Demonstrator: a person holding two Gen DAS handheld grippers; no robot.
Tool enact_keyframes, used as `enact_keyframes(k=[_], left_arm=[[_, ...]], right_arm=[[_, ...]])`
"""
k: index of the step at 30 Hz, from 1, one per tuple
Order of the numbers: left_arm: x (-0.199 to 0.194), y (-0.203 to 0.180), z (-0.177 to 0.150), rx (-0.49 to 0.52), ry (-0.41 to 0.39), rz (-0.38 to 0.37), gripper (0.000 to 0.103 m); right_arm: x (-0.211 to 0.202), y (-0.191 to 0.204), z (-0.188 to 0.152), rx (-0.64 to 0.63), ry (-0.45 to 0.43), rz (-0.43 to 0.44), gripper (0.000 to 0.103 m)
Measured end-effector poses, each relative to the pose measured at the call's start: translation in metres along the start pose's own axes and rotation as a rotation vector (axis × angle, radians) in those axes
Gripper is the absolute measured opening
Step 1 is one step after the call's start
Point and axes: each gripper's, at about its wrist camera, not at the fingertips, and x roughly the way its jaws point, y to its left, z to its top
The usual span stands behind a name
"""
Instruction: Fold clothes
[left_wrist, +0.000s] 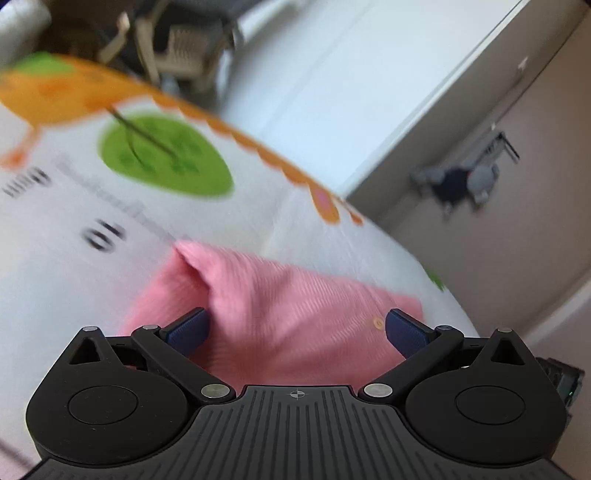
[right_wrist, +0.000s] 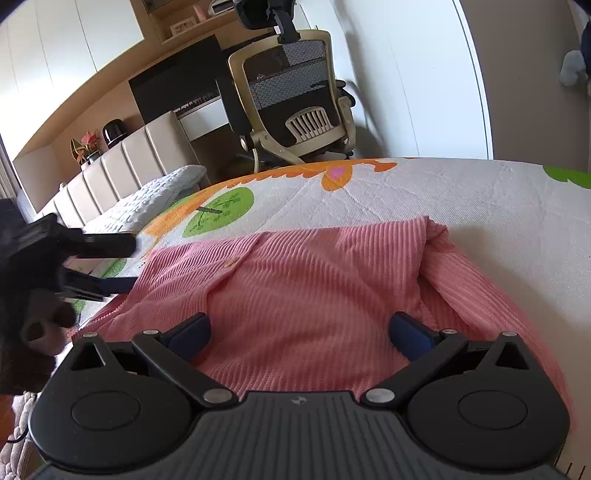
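- A pink ribbed cardigan (right_wrist: 314, 295) is seen lying on the bed cover (right_wrist: 480, 199), a white quilted cover printed with orange and green shapes; the garment is partly folded, with one side doubled over into a raised ridge (right_wrist: 436, 229) towards the bed's far edge.
- A button (right_wrist: 232, 263) and placket are visible on the upper layer, running diagonally.
- Right tool (right_wrist: 299, 334): jaws are spread wide above the cardigan's near portion; nothing is pinched between the blue pads (right_wrist: 410, 334).
- Left tool (left_wrist: 295, 330): jaws are likewise spread, with pink fabric below them but none gripped. In the right wrist view the left tool (right_wrist: 122, 264) is seen at the garment's left edge, one finger just beside or under the hem; contact cannot be confirmed.
- The left wrist view is motion-blurred, so fine detail there is not relied upon.
- Step judged: between folds, with both tools being positioned for a fresh grasp.
- Next move, as judged: the left edge and a near corner would need to be pinched, top layer only, and carried across so that the edges meet squarely.
- An office chair (right_wrist: 295, 99) stands beyond the bed's far edge, well apart.
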Motion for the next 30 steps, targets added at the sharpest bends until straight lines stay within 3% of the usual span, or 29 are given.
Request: enact_keyframes(k=[1,2,6,9,13,16,20,24,26,27,28,30], left_arm=[[0.009,0.000,0.007,-0.004,0.018,-0.006,0.103],[0.010,-0.003,0.014,-0.005,-0.013,-0.004,0.103],[-0.018,-0.011,0.039,-0.012,-0.274,0.009,0.103],[-0.046,-0.016,0.034,0.041,-0.342,0.096,0.103],[-0.051,-0.018,-0.008,0.093,-0.207,0.081,0.103],[-0.050,-0.024,-0.044,0.162,-0.173,0.157,0.103],[-0.054,-0.028,-0.062,0.201,-0.151,0.144,0.103],[-0.050,-0.020,-0.067,0.169,-0.130,0.120,0.102],[-0.040,-0.013,-0.066,0.130,-0.127,0.128,0.099],[-0.035,-0.011,-0.067,0.110,-0.122,0.131,0.093],[-0.030,-0.008,-0.067,0.090,-0.115,0.134,0.079],[-0.020,-0.005,-0.068,0.057,-0.107,0.139,0.068]], right_arm=[[0.000,0.000,0.000,-0.001,0.000,-0.001,0.103],[0.000,0.001,0.000,-0.002,0.000,-0.001,0.103],[0.000,0.002,-0.001,-0.006,0.000,0.001,0.103],[-0.002,0.001,-0.002,-0.003,-0.001,0.004,0.103],[-0.006,-0.001,-0.002,0.012,-0.011,0.015,0.103],[-0.029,-0.006,0.001,0.023,-0.080,-0.006,0.101],[-0.073,-0.017,0.010,0.025,-0.181,-0.084,0.082],[-0.081,-0.030,0.011,0.062,-0.133,-0.139,0.067],[-0.070,-0.031,0.004,0.071,-0.071,-0.163,0.066],[-0.060,-0.030,0.000,0.073,-0.034,-0.177,0.065],[-0.052,-0.029,-0.005,0.073,-0.010,-0.190,0.064],[-0.043,-0.020,-0.012,0.036,0.002,-0.194,0.048]])
